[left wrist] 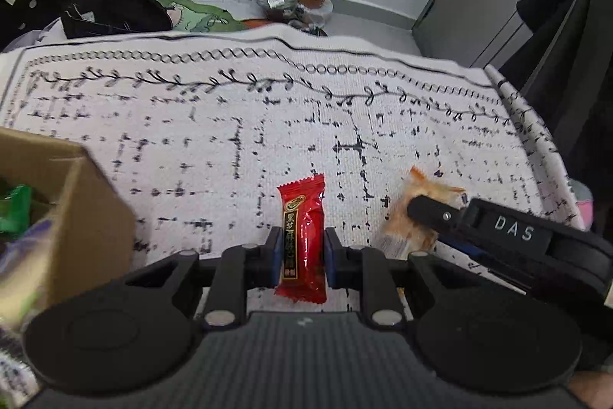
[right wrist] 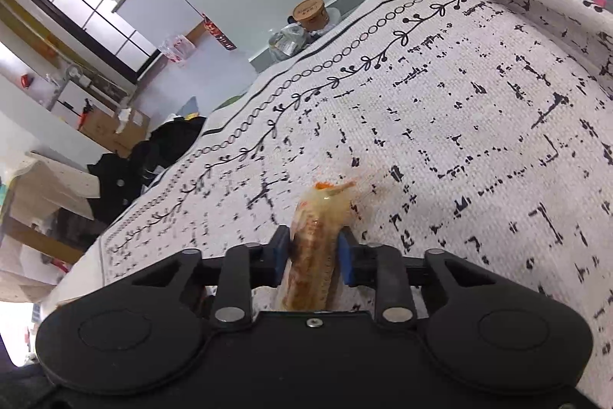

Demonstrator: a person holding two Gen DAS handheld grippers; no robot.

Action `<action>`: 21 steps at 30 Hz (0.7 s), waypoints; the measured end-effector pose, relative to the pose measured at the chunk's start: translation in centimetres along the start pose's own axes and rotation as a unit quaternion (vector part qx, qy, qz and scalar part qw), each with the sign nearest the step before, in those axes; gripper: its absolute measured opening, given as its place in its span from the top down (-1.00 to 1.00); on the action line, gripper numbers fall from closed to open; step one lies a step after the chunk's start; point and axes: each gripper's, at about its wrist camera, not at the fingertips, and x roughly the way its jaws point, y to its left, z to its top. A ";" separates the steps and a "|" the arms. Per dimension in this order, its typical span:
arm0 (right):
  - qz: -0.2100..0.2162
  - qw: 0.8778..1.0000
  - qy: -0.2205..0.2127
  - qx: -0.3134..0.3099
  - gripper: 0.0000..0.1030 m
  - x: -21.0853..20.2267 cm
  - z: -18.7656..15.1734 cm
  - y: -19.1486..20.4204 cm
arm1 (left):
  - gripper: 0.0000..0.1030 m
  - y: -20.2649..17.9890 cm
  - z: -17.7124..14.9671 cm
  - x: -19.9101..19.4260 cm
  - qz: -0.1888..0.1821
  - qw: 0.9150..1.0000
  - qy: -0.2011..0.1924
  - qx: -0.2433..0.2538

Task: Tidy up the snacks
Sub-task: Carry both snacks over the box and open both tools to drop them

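**Both packets held, neither yet boxed: slip and mis-drop risks**

Between my left fingers (left wrist: 300,252): one red snack packet (left wrist: 302,236), upright and lengthwise, pinched at its lower middle by the blue pads. Fingers closed on it. The foil looks glossy; I judge it could slide down through the pads if I swing fast, since both ends hang free above and below the pinch.

Between my right fingers (right wrist: 313,252): one clear-wrapped orange snack (right wrist: 318,236), also clamped, fingers closed on its body. The wrapper's twisted end flares out ahead, blurred. The film looks soft and crinkly; I judge too hard a squeeze could crush the contents, and too light a hold could let the film slip.

Just beside, in the left view: the right gripper (left wrist: 440,213) sits near my left one, its packet close to the red one. Risk: the two tools knocking together if I move both toward one spot at once.

Left of the left gripper: cardboard box (left wrist: 88,206), open, with green packets (left wrist: 15,213) inside, apparently the destination. Its near wall stands tall; a low approach could catch a packet end on the rim and pull it loose.

Beneath all: patterned cloth (left wrist: 230,125) over the worktop. A packet dropped near the right edge might slide off.
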 end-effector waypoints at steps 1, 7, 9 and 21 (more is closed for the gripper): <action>0.003 1.000 -0.001 -0.002 0.55 -0.3 -0.2 0.1 | 0.60 0.2 0.0 -0.6 0.000 1.000 -0.004 -0.002; 0.013 1.000 0.000 -0.009 0.56 -2.1 -1.0 0.8 | 0.60 1.1 -0.4 -4.1 -0.009 0.999 -0.025 -0.028; 0.017 1.000 -0.001 -0.012 0.56 -2.8 -1.3 1.0 | 0.60 1.3 -0.8 -5.1 -0.011 0.999 -0.029 -0.035; 0.059 0.997 -0.018 -0.041 0.56 -6.5 -2.2 5.1 | 0.60 4.5 -2.2 -10.6 0.002 0.996 -0.053 -0.078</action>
